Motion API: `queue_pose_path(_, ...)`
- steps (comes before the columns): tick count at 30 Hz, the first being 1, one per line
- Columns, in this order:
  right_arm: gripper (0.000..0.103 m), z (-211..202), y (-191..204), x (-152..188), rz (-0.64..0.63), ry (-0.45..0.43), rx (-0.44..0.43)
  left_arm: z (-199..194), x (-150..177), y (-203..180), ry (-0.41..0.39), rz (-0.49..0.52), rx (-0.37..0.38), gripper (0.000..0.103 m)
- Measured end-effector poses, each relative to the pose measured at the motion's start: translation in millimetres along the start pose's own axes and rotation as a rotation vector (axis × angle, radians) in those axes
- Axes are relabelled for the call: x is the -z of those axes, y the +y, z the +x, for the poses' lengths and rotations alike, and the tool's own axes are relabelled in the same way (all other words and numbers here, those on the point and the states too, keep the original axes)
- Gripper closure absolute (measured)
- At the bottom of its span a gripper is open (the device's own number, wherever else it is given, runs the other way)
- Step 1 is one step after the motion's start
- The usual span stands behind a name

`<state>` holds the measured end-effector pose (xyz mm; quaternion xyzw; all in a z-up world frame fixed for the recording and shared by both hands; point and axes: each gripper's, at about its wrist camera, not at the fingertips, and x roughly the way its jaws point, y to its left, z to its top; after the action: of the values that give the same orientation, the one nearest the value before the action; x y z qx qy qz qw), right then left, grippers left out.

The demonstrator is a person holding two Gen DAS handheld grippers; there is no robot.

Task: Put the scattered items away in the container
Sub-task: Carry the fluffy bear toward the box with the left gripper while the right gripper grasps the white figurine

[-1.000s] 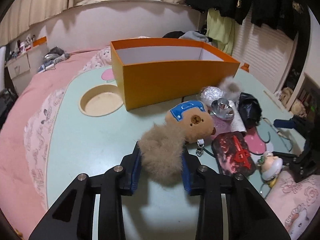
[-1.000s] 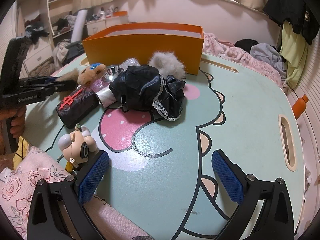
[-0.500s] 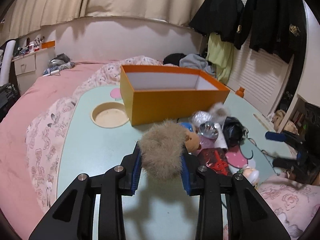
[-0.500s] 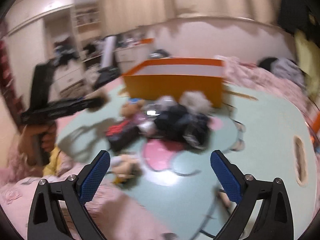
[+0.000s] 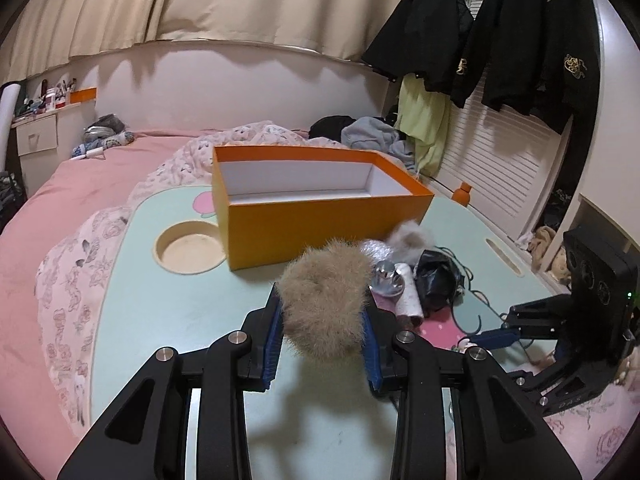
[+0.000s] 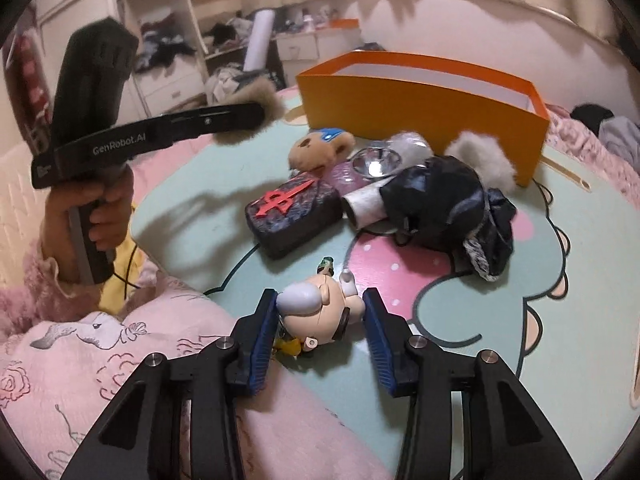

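Two grippers busy. Left gripper (image 5: 322,330): jaws clenched on a tan fur pom-pom (image 5: 325,298), held in the air above the worktop (image 5: 168,304), with the orange box (image 5: 320,220) at 12 o'clock ahead of it. The pom-pom is very light and soft; it squashes between the pads, so there is little slip risk and a grip across its middle is fine. Judgement: it only needs carrying over the near wall of the box and letting go.

Right gripper (image 6: 320,334): jaws spread wide on either side of a small big-headed figurine (image 6: 320,314) lying at the near worktop edge; the pads look just beside it, contact cannot be confirmed. It is probably hard plastic, smooth and rounded, with small fragile parts. Best taken across the head, its widest part, with moderate squeeze.

Outward, at 12 o'clock from the right jaws, is the remaining pile: a dark case with a red emblem (image 6: 294,210), a bear plush with a blue patch (image 6: 320,150), a metal cup (image 6: 376,162), a white roll (image 6: 362,202), black fabric (image 6: 448,208) and a grey pom-pom (image 6: 482,158). All sit just in front of the box, which looks empty as far as its visible floor shows.

Readable text: "GenRobot.AI" on the side of the left gripper, in the right wrist view.
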<state>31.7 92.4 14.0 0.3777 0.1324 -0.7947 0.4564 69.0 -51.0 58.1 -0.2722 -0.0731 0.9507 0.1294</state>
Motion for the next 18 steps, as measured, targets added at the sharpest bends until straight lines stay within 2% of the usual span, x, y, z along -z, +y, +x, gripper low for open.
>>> queue_pose_path(7,0.061,-35.0,-21.5,-15.2,0.073,-0.152,-0.026,1.1,-25.1,-2.5,-0.053,0.01,-0.016,0.068)
queue_pose_path(9,0.061,-47.6,-29.7,-31.2,0.092,-0.211,-0.036,1.5,-37.8,-2.2,-0.076,0.015,-0.03,0.068)
queue_pose_path(14,0.061,-67.5,-41.1,-85.0,0.079,-0.334,0.038,8.8,-74.8,2.8,-0.127,0.019,-0.067,0.068)
queue_pose_path(18,0.061,-72.5,-56.4,-124.1,0.114,-0.389,0.088,27.7,-103.7,10.8,-0.129,-0.018,-0.039,0.068)
